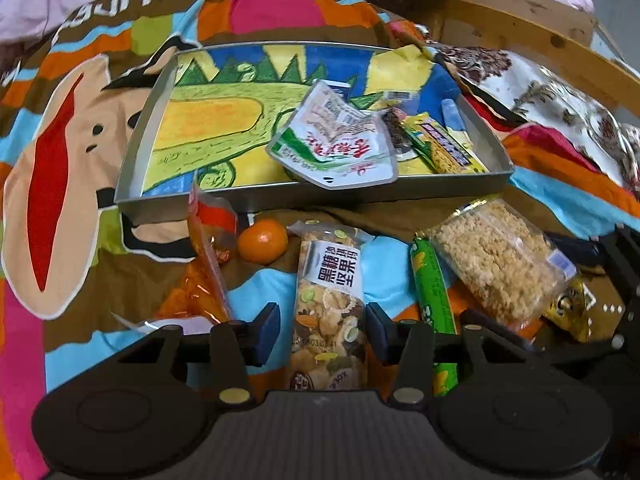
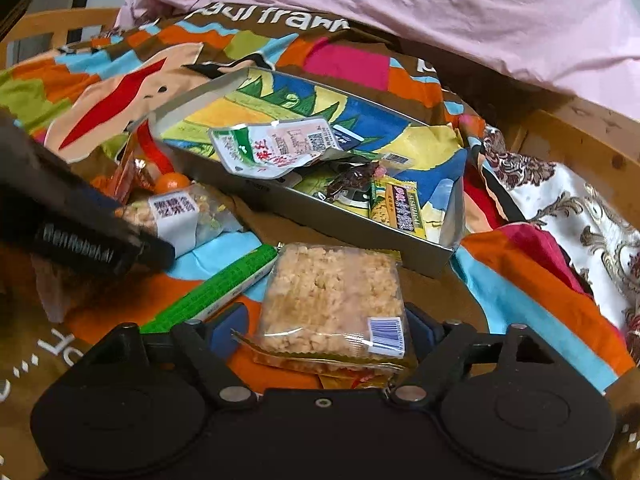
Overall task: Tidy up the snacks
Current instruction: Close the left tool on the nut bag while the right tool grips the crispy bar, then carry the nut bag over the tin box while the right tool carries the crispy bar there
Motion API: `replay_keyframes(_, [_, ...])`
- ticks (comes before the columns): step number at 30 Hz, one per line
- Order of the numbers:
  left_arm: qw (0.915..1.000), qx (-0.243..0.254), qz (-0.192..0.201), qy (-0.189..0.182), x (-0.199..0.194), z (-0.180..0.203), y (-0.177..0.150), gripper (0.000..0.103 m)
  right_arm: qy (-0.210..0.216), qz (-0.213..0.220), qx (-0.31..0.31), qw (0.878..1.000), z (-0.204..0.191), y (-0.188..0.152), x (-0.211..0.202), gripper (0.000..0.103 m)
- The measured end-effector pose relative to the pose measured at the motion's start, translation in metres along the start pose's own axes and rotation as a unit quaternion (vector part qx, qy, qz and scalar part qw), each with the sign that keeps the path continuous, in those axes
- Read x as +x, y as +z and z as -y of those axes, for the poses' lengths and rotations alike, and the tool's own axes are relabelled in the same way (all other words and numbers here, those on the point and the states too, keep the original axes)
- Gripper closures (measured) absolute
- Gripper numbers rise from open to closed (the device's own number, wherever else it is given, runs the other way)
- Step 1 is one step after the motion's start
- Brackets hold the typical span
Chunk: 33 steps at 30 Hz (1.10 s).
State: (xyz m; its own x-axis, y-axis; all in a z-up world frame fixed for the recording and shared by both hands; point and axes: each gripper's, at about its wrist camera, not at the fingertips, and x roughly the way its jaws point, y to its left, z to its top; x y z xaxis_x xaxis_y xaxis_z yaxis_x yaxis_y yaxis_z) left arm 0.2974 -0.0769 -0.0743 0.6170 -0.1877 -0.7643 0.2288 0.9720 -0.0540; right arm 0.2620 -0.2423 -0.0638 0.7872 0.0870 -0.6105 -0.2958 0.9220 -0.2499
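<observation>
My left gripper (image 1: 322, 332) is shut on a clear-wrapped nut bar (image 1: 330, 280), its blue pads at the bar's two long sides. The bar lies lengthwise on the colourful blanket. My right gripper (image 2: 322, 328) is shut on a square rice crisp pack (image 2: 332, 292), with a pad at each side edge. That pack also shows in the left wrist view as the rice crisp pack (image 1: 496, 260). Beyond both stands the metal tray (image 1: 132, 152), which holds a green-white pouch (image 1: 332, 148), a yellow bar (image 1: 448, 148) and a dark wrapper.
A tangerine (image 1: 262, 240), an orange-red bag (image 1: 208, 248), a green sausage stick (image 1: 434, 292) and a gold packet (image 1: 572, 308) lie on the blanket in front of the tray. A pink quilt (image 2: 440, 12) lies behind and a wooden bed rail (image 2: 580, 148) to the right.
</observation>
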Motion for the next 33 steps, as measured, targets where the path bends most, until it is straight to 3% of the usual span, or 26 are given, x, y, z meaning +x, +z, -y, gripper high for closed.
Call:
replay_keyframes(5, [0.9986,0.046,0.013,0.023,-0.005,0.017,-0.006,0.062,-0.004,0.002,0.004,1.0,0.003,0.001,-0.006,0.029])
replay_keyframes(16, [0.9987,0.041,0.019,0.021,-0.036,0.022,-0.01,0.062,-0.029,0.025,-0.04,0.998,-0.001,-0.003,-0.031,0.03])
replay_keyframes(22, [0.9989,0.016,0.042,0.018,-0.056,0.022,0.001,0.063,-0.047,0.077,-0.028,0.995,0.009,0.003,-0.052,0.03])
replay_keyframes(27, [0.996,0.002,0.089,0.009,-0.076,0.025,0.023,0.063,-0.077,0.152,-0.02,0.985,0.017,0.012,-0.067,0.03])
replay_keyframes(33, [0.9896,-0.013,0.143,0.011,-0.088,0.029,0.061,0.062,-0.089,0.194,0.011,0.977,0.032,0.022,-0.063,0.03])
